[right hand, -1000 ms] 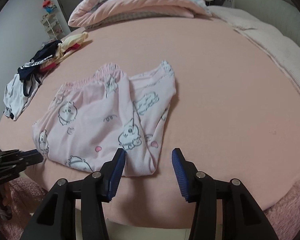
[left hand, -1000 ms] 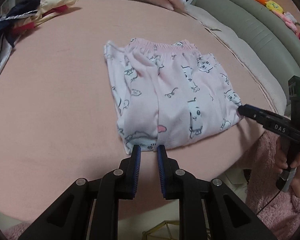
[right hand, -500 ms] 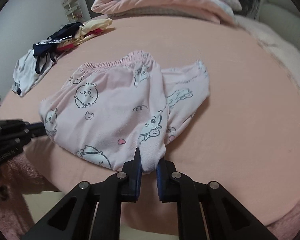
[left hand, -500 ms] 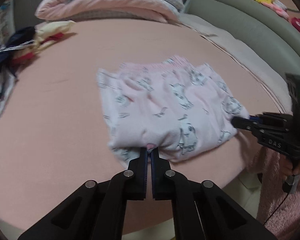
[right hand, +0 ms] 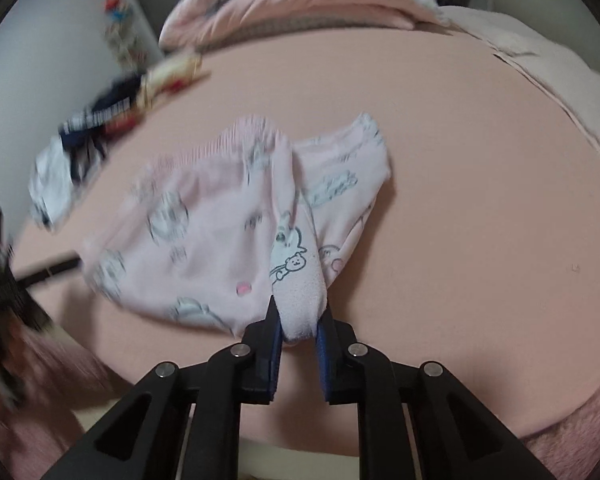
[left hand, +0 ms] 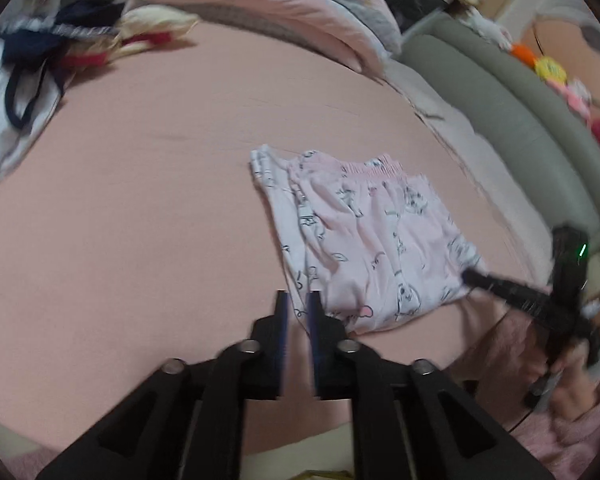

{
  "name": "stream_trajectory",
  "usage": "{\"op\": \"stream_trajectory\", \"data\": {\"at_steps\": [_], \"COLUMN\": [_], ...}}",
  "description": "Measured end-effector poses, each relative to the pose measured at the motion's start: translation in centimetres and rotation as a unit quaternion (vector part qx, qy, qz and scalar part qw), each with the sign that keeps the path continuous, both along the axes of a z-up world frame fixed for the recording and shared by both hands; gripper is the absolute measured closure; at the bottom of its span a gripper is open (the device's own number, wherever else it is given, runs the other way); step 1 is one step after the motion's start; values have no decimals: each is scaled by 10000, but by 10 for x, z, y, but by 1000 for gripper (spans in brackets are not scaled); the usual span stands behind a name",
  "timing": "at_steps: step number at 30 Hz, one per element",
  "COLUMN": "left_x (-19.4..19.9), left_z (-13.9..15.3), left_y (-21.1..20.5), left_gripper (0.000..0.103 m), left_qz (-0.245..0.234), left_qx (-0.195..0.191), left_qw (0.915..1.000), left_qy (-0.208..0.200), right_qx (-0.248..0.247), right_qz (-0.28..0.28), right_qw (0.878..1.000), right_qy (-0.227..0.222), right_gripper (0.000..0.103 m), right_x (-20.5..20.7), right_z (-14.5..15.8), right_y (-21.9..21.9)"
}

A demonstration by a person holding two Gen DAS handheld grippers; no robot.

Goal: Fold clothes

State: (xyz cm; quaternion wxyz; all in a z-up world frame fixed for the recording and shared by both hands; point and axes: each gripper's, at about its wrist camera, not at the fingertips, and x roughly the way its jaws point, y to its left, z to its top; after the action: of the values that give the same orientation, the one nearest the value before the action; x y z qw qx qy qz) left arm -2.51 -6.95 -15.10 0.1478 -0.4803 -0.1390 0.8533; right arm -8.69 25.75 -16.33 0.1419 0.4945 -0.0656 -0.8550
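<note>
Two grippers meet the pants at their near edge. The right gripper [right hand: 298, 312] is clenched on a thick wad of the pants [right hand: 220, 232] at their near right corner, with the cloth pulled up into a ridge. The left gripper [left hand: 297, 300] has its jaws almost together at the near left corner. Sheet shows through the gap, so I cannot tell whether it grips cloth or only touches it.

That doubt is the main risk. If only the right side holds, a lift or pull would drag one corner and leave the other lying, and the pants would skew.

The wad on the right sits near the fingertips, so a quick tug could pull it free. It may also hold only some of the layers, and then the lower ones would stay down and the stack would split open.

Both views are smeared, which I take for quick motion, and haste makes either slip more likely.

The pants lie flat in a rough rectangle on the bed [left hand: 140, 220], close to its near edge, with the waistband on the far side. A pull toward the person could spill them over that edge.

Farther back, the clothes pile [left hand: 60, 44] and the duvet [left hand: 260, 0] lie well apart from the pants. I judge that they are in no danger.
</note>
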Motion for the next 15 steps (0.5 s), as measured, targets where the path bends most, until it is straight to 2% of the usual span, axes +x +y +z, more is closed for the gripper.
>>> {"op": "stream_trajectory", "data": {"at_steps": [1, 7, 8, 10, 13, 15], "left_x": [0, -3, -5, -9, -9, -7], "left_z": [-1, -5, -6, -6, -5, -3], "left_y": [6, 29, 33, 40, 42, 37], "left_gripper": [77, 77, 79, 100, 100, 100], "left_qz": [-104, -502, -570, -664, -538, -400], "left_qx": [-76, -486, -548, -702, -1010, -1056], "left_qw": [9999, 9974, 9966, 9949, 9932, 9935], "left_qy": [11, 172, 215, 273, 226, 140], "right_qx": [-76, 121, 140, 198, 484, 770], "right_qz": [-66, 131, 180, 307, 520, 489], "right_qw": [9999, 9992, 9992, 9991, 9975, 9955], "right_qy": [11, -347, -331, -236, 36, 256], "right_gripper": [86, 85, 85, 85, 91, 92], "right_x": [-2, -9, -9, -9, -4, 1], "right_z": [1, -18, -18, -17, -10, -4], "right_y": [4, -6, -9, -16, -23, -23]}}
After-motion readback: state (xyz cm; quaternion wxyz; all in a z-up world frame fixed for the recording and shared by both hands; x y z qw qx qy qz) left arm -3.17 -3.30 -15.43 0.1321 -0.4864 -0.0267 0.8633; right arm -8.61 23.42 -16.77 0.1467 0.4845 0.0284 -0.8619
